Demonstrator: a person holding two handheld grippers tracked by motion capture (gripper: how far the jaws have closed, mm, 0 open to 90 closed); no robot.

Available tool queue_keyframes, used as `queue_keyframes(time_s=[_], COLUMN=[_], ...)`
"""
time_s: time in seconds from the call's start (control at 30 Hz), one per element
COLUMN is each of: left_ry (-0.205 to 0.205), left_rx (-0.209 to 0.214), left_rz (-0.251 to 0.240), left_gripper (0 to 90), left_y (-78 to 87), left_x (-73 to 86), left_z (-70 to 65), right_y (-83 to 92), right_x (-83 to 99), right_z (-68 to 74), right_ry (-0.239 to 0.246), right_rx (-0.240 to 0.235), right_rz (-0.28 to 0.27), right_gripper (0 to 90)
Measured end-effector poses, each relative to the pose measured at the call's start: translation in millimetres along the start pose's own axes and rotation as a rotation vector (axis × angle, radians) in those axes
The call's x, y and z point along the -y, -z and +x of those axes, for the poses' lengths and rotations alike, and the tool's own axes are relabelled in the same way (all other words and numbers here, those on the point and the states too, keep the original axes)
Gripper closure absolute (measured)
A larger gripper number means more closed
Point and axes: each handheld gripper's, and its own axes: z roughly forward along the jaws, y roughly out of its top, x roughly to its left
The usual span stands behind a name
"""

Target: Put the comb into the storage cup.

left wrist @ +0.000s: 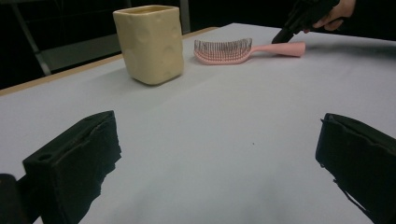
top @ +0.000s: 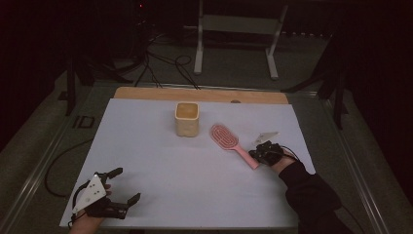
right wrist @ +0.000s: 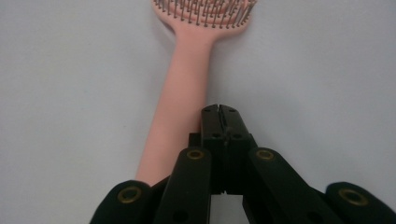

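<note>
Pink hairbrush [top: 229, 142] lies bristles-up on the white worktop [top: 160, 165], just right of the cream cup [top: 187, 118]. Right tool [right wrist: 219, 109] is clenched empty, its tip beside the handle, seemingly touching it. To nudge well, keep low and push squarely. Left tool [top: 119, 185] rests released, well apart.

A cream cup [top: 187, 118] stands upright on the far middle of the desk [top: 146, 161], which is covered with a white sheet. A bare wooden strip [top: 146, 92] runs along its far edge. Black cables [top: 160, 63] lie on the floor beyond, beside a white metal stand [top: 198, 44].
</note>
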Motion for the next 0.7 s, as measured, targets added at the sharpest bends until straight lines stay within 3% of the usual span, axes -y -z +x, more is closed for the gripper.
queue_keyframes(time_s=[0.2,0.7], left_ry=[0.001,0.000], left_rx=[0.001,0.000], left_rz=[-0.001,0.004], left_gripper=[0.0,0.0], left_y=[-0.1,-0.3], left_x=[0.1,0.1], left_z=[0.0,0.0], right_y=[1.6,3.9], right_x=[1.5,0.2], right_z=[7.1,25.2], right_ry=[-0.019,-0.016], right_rx=[0.005,-0.007], right_rz=[-0.004,0.008], right_gripper=[90.0,90.0])
